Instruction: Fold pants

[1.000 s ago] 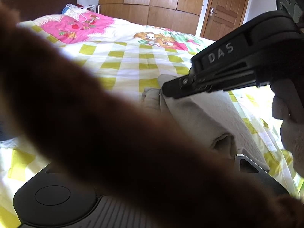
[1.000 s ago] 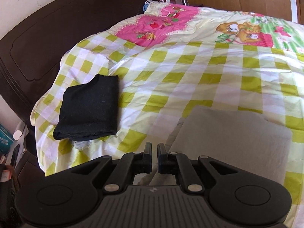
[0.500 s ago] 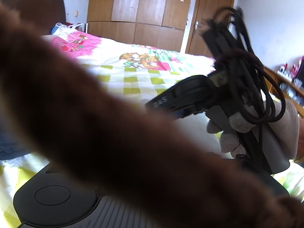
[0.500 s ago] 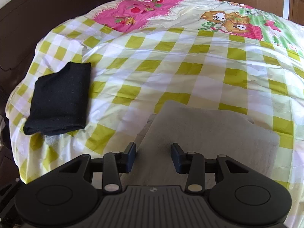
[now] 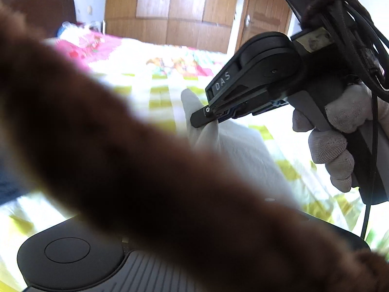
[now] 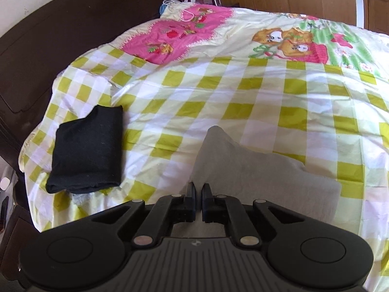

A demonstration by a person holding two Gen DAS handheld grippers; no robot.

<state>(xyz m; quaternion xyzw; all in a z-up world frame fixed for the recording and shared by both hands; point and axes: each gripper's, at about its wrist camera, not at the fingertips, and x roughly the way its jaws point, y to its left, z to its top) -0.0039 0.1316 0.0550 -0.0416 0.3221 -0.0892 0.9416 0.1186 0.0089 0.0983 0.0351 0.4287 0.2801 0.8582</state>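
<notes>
Grey pants (image 6: 255, 170) lifted off bed (image 6: 243, 92), pinched in right tongs (image 6: 198, 189)

Hidden, cropped and blurred items, both wrist views

Left wrist view: blurred brown band (image 5: 150, 160) crosses the frame, covering the left gripper's fingers, so its state cannot be told; pants (image 5: 233, 143) mostly behind it, bed (image 5: 155, 56) overexposed, print unreadable; cables (image 5: 359, 24) and gloved hand (image 5: 340, 131) cut by the right edge. Right wrist view: right gripper (image 6: 198, 189) fingertips nearly together, near edge of the pants (image 6: 262, 172) hidden under its body, so any cloth between the tips is not visible; headboard (image 6: 48, 39) cut at left.
</notes>
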